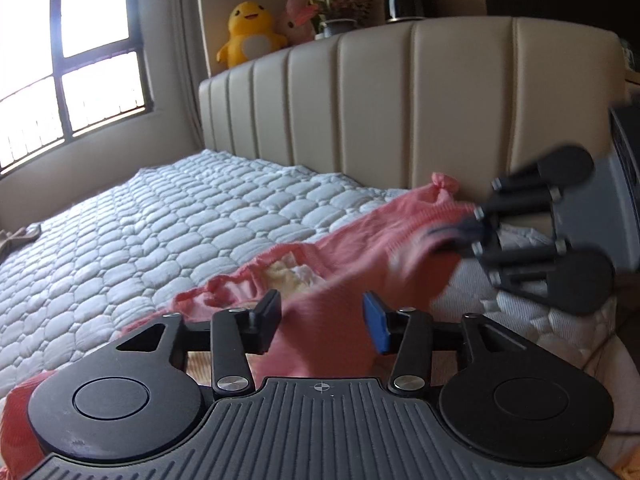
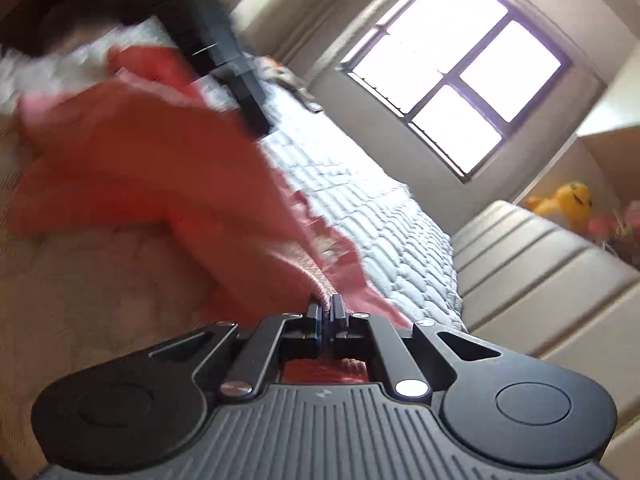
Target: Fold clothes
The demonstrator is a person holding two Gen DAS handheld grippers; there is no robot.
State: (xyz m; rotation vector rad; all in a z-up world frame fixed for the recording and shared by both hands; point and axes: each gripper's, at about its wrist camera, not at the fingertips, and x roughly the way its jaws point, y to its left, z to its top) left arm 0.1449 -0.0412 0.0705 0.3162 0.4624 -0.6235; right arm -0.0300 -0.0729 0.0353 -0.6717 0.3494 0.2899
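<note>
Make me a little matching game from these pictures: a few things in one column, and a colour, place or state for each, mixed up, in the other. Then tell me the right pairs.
Things:
1. left gripper
2. right gripper
3. duck toy
4. quilt

Descriptions:
A. yellow, on the ledge behind the headboard
B. pale, stitched, covering the bed
C. jaws apart, pink cloth passing between them
D. jaws closed, pinching the pink garment

The garment is one piece, stretched between both grippers.

Pairs: 1-C, 2-D, 3-A, 4-B
</note>
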